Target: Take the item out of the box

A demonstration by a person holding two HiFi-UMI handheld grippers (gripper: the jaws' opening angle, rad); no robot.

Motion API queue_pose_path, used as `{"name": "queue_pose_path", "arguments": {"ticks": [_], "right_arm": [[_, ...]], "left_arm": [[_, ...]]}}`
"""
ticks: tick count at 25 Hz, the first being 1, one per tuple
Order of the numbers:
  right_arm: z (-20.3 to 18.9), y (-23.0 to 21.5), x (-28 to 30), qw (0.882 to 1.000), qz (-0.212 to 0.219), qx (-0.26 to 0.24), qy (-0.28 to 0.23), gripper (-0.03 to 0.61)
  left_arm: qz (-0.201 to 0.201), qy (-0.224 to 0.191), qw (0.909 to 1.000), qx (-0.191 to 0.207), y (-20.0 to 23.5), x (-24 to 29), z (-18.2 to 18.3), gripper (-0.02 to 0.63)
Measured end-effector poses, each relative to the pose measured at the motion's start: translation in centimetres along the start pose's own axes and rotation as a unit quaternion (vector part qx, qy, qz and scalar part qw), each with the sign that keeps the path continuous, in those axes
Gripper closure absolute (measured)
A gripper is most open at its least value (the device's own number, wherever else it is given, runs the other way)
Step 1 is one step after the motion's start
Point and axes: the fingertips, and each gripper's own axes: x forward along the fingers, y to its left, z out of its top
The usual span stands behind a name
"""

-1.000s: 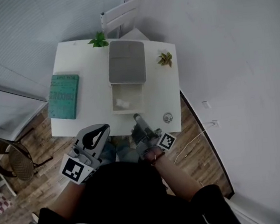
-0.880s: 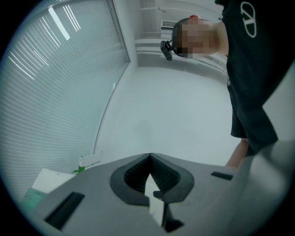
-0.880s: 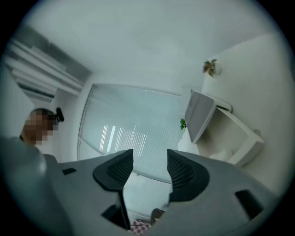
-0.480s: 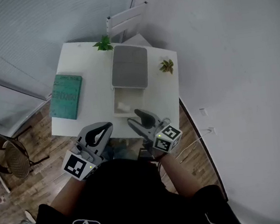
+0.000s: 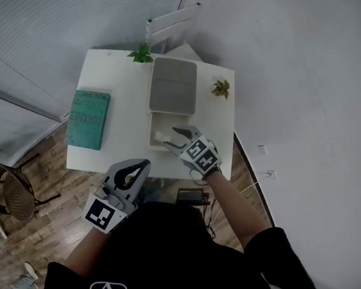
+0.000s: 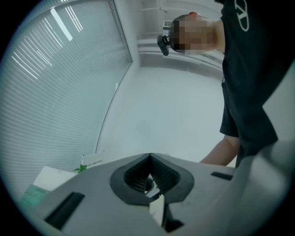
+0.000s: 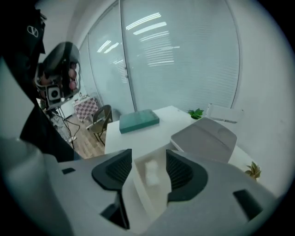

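Head view: my right claw point(image 5: 174, 135) hangs over the open white box point(image 5: 154, 125) on the table point(image 5: 124, 131). My left claw point(image 5: 138, 170) hovers at the table's near edge.

Left gripper view: my left claw point(image 6: 149, 159) is pinched together on nothing.

Right gripper view: my right claw point(image 7: 148, 157) is opening wide, its pads touching nothing. The box point(image 7: 148, 199) lies framed between its jaws, with the white item point(image 7: 151, 171) inside.

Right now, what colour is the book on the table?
Teal, a blue-green cover. The book shows best in the head view.
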Motion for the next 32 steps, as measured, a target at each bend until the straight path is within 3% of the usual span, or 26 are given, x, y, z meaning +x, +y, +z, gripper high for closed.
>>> {"name": "queue_pose_path", "arguments": {"ticks": [5, 11, 18, 29, 32], "right_arm": [[-3.5, -0.3, 4.6, 0.994, 0.034, -0.042, 0.095, 0.344], [-5.5, -0.5, 8.5, 0.982, 0.055, -0.075, 0.167, 0.337], [-7.0, -0.4, 10.8, 0.971, 0.089, -0.064, 0.210, 0.346], [-8.8, -0.3, 12.6, 0.953, 0.112, -0.055, 0.276, 0.393], [-8.8, -1.0, 12.6, 0.952, 0.100, -0.061, 0.283, 0.403]], "left_arm": [[0.012, 0.001, 0.9999, -0.008, 0.5, -0.5, -0.3, 0.609], [0.028, 0.005, 0.9996, -0.008, 1.0, -1.0, -0.8, 0.609], [0.048, 0.009, 0.9987, -0.016, 1.3, -1.6, -1.5, 0.609], [0.063, 0.006, 0.9979, -0.016, 1.5, -1.9, -1.6, 0.609], [0.065, 0.004, 0.9977, -0.018, 1.5, -1.9, -1.6, 0.609]]}}
